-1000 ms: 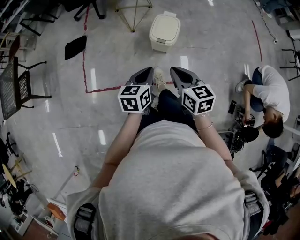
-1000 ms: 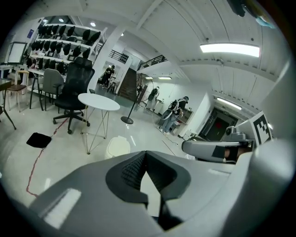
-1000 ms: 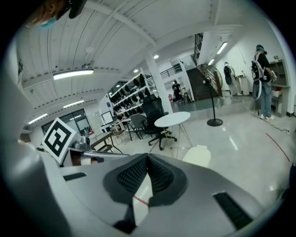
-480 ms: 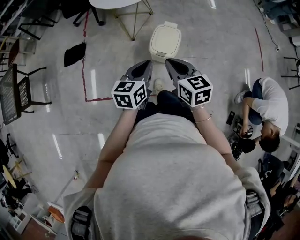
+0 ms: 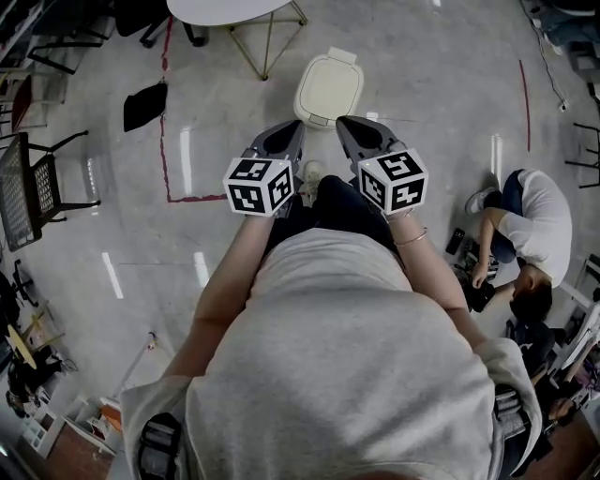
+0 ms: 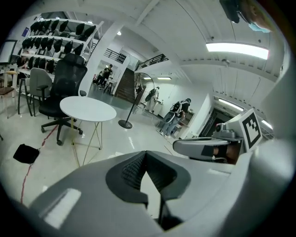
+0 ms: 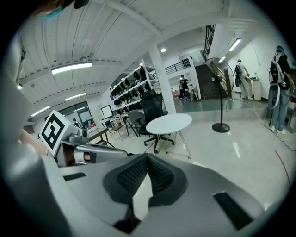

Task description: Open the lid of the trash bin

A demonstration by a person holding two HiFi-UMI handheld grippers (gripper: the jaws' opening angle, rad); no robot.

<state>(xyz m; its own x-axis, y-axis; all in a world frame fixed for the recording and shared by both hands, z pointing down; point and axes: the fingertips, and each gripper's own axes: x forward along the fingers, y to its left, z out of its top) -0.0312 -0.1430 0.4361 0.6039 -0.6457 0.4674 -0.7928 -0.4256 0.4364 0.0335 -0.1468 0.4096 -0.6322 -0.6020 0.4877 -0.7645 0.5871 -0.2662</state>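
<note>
Polished grey workshop floor (image 5: 422,103) fills the head view, and the cream trash bin (image 5: 327,92) sits at upper centre of the frame with its lid (image 5: 333,75) flat and closed. Over the past second the bin has slid down the frame toward the wearer. A wide strip of bare floor separated it from the tools a second ago, and that strip is now almost gone. A round white table (image 5: 225,9) has also come into view at the top edge. The wearer appears to be walking up to the bin, so the task looks to be at its approach stage, with the lid not yet touched.

The left gripper (image 5: 286,139) and right gripper (image 5: 354,136) are held side by side at mid-frame, their tips pointing at the bin's near edge and still short of it. Both are empty. In the left gripper view the left gripper's (image 6: 146,155) ribbed pads meet at the tip with nothing between them. The right gripper view shows the same closed, bare pinch on the right gripper (image 7: 147,159). Neither gripper view shows the bin. Both look level across the room at the table (image 6: 88,108) and a black office chair (image 6: 64,88). At the right of the head view a person (image 5: 530,244) crouches over equipment, well clear of the bin.
</note>
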